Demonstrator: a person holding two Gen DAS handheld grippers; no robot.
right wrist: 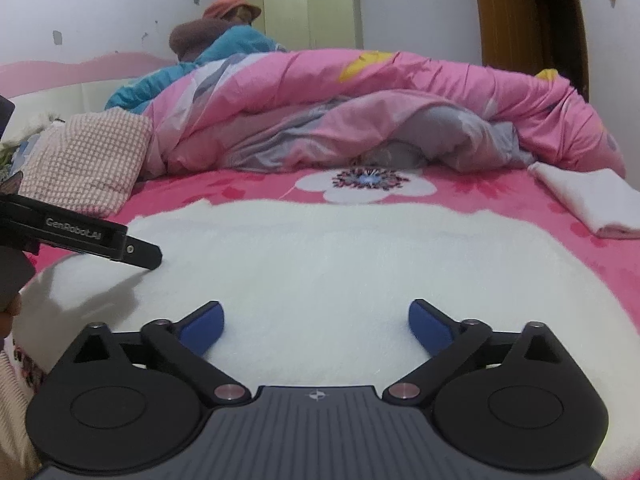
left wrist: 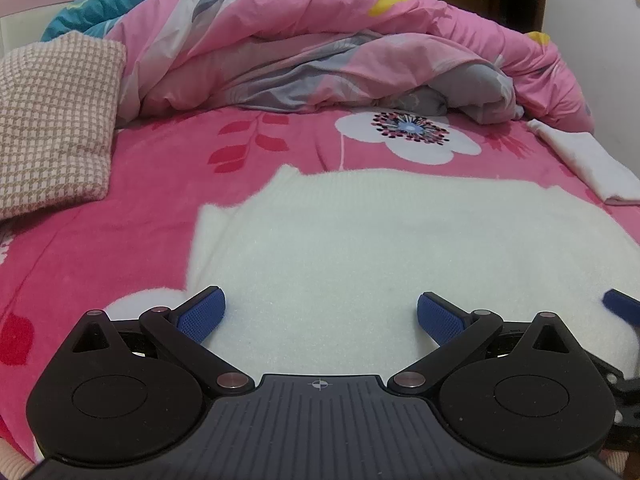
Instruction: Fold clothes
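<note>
At far left lies a checked pillow (left wrist: 56,120) on the pink floral bedsheet (left wrist: 132,216). Near and central, a fuzzy white garment (left wrist: 360,240) is spread flat on the sheet. The left gripper (left wrist: 320,316) hangs above it with jaws wide — nothing between the blue pads. To its right the right gripper (right wrist: 316,326) also stands wide and empty over the same garment. Far behind, a rumpled pink duvet (left wrist: 320,40) is heaped; at far right sits a folded white cloth (left wrist: 588,160).

A home bedroom: a bed (right wrist: 260,188) under a rumpled pink duvet (right wrist: 360,112), pillow (right wrist: 88,160), wardrobe (right wrist: 312,12) behind.
</note>
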